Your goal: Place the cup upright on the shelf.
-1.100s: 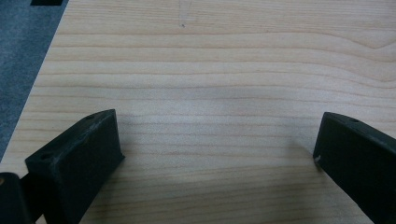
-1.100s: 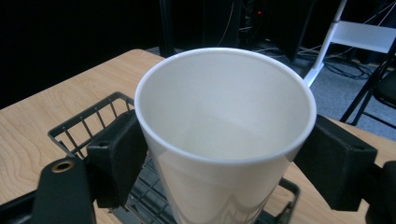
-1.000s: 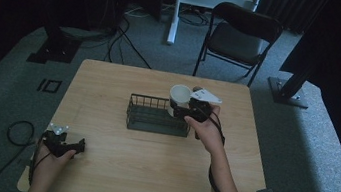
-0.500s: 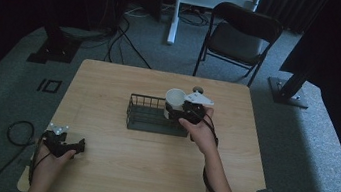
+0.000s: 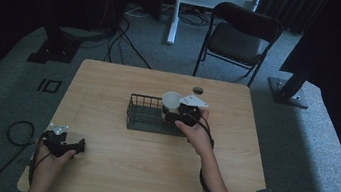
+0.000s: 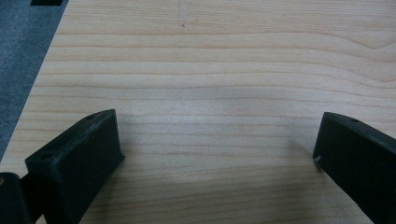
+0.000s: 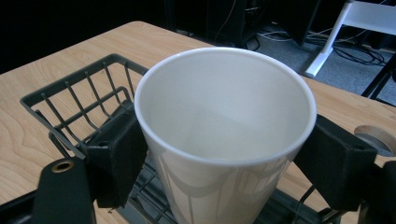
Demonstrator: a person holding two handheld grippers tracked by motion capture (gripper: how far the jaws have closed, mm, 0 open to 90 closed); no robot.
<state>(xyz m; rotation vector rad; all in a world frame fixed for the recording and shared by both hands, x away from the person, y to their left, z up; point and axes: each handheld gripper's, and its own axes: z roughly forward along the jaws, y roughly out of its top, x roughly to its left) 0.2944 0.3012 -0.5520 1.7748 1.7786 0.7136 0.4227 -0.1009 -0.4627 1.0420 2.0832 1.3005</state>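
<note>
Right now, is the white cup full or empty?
Empty. The right gripper view looks into the white paper cup, showing only its bare white bottom.

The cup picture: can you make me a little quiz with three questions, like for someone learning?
1. True or false: the right gripper has its jaws shut on the white cup.
2. What is inside the cup? A) water B) nothing C) a spoon
3. What dark thing sits under the cup?

Key:
1. True.
2. B.
3. The wire basket, on the wooden table. The left gripper is open over bare wood.
</note>
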